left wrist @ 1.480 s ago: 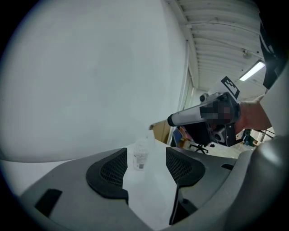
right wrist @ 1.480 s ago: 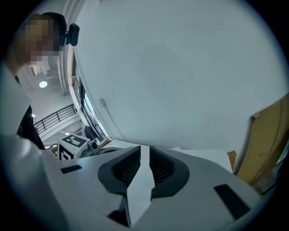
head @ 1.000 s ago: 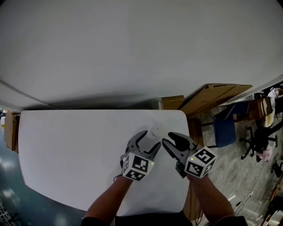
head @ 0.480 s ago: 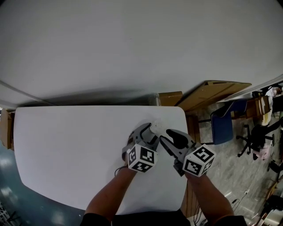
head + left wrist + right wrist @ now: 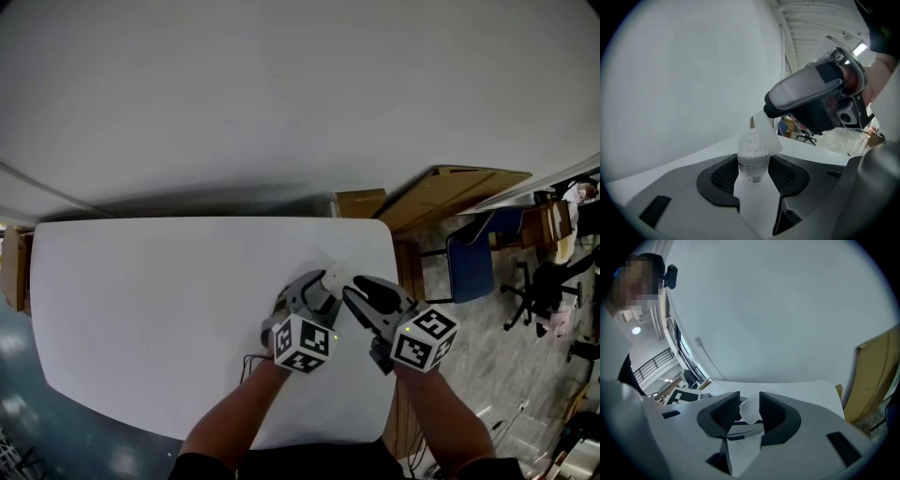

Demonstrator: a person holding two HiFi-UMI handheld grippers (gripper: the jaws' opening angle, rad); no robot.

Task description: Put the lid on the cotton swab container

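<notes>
Table (image 5: 141, 300): white, smooth, matt. Cotton swab container (image 5: 753, 171): clear smooth plastic, printed label — swabs (image 5: 752, 143) white, fluffy cotton. Lid (image 5: 749, 409): frosted translucent plastic. Board (image 5: 459, 192) at two o'clock — brown cardboard, matt. Floor (image 5: 19, 412) at eight o'clock: glossy, reflective.

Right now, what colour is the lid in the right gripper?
Translucent white. The lid shows best in the right gripper view, between the dark jaw pads.
</notes>
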